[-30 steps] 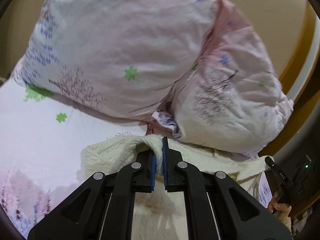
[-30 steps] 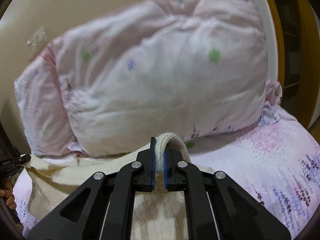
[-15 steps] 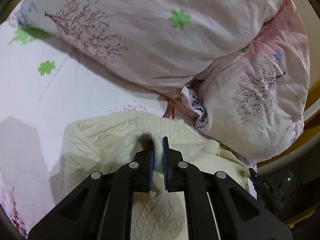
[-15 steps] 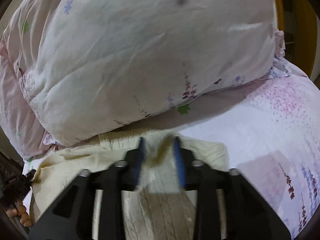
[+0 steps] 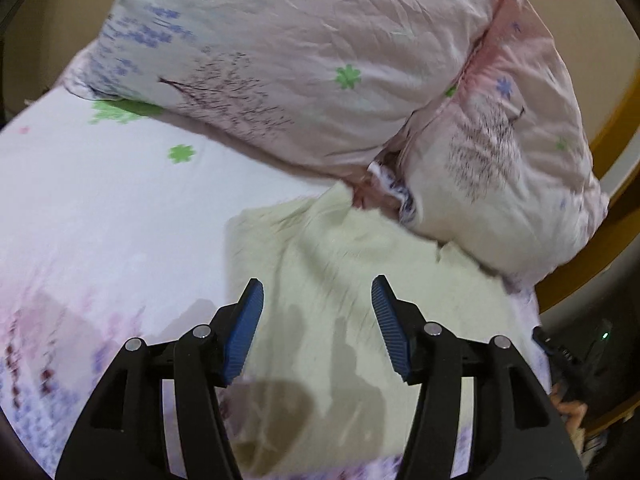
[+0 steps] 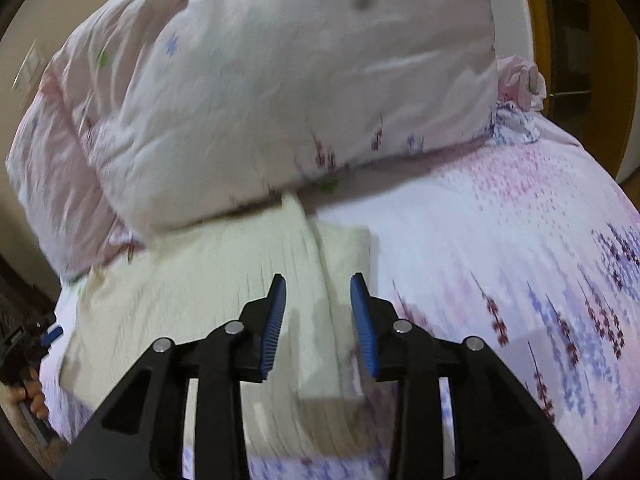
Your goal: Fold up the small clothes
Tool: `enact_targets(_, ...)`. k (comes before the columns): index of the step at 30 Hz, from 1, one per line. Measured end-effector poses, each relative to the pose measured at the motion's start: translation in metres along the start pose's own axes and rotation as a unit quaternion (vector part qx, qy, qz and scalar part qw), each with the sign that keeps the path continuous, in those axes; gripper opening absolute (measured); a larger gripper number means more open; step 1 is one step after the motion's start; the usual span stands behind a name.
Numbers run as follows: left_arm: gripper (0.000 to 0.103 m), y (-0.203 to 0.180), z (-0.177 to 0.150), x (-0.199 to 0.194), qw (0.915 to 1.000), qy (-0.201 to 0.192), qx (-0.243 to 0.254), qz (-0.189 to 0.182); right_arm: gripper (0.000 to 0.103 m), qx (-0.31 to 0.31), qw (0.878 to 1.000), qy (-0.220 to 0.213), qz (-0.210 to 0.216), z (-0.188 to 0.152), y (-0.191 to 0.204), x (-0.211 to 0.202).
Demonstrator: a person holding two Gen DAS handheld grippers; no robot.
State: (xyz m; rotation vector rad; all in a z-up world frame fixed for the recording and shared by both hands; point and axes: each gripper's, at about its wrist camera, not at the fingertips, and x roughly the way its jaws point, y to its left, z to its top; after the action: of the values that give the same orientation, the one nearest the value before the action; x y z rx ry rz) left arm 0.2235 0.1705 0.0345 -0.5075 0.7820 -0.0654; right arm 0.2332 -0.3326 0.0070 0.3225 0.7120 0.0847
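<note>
Cream knit garment (image 5: 352, 280) lies spread on the bed sheet (image 5: 100, 208) in the left wrist view, its far edge touching the base of the stacked floral pillows (image 5: 304, 60). We note the left gripper (image 5: 317, 304) above the garment's near half with its jaws wide and opening; cloth shows below the gap, but neither pad presses on it. A raised ridge runs from the far edge toward the jaws, which we read as a fold line or a bunched layer; motion blur prevents a firmer call. At the lower right edge of this view, fingers of the person's other hand (image 5: 568, 412) show on a dark handle.

In the right wrist view, the same garment (image 6: 192, 288) sits between the pillows (image 6: 280, 92) and the near edge of the bed, with a crease running from the far edge down toward the right gripper (image 6: 318, 300). Its jaws stand moderately apart and are closing; the crease lies beneath the gap, not clamped by either pad. The patterned sheet (image 6: 520, 240) is bare to the right.

In our judgement, one fold has been laid down and released. The garment remains broad and somewhat rumpled, so further folds and smoothing appear outstanding; we see no other clothes in either view.
</note>
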Motion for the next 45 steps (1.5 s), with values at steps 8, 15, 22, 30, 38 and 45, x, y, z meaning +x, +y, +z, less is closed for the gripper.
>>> enact_targets(8,0.048,0.0,-0.023,0.0,0.9988,0.015,0.03,0.034,0.014,-0.005,0.999,0.045,0.019,-0.021,0.001,0.011)
enact_targets(15,0.007,-0.002,-0.029,0.005,0.9976,0.035,0.044,0.041,0.006,-0.022,1.0,0.009,0.019,-0.022,0.011,-0.01)
enact_targets(22,0.005,0.002,-0.037,-0.016,0.9986,0.024,0.043,0.015,0.004,-0.04,0.999,-0.022,0.015,-0.029,0.022,-0.036)
enact_targets(30,0.005,0.015,-0.057,-0.009,0.998,0.043,0.038,0.027,0.004,-0.019,0.998,0.032,-0.046,-0.053,0.007,-0.013)
enact_targets(38,0.006,0.009,-0.049,-0.012,0.9979,0.037,0.046,0.025,0.027,0.015,0.999,0.034,-0.016,-0.042,0.002,-0.017)
enact_targets(45,0.05,-0.02,-0.029,-0.013,0.9962,-0.011,0.078,0.037,0.03,0.021,0.999,0.019,0.016,0.009,0.007,0.012)
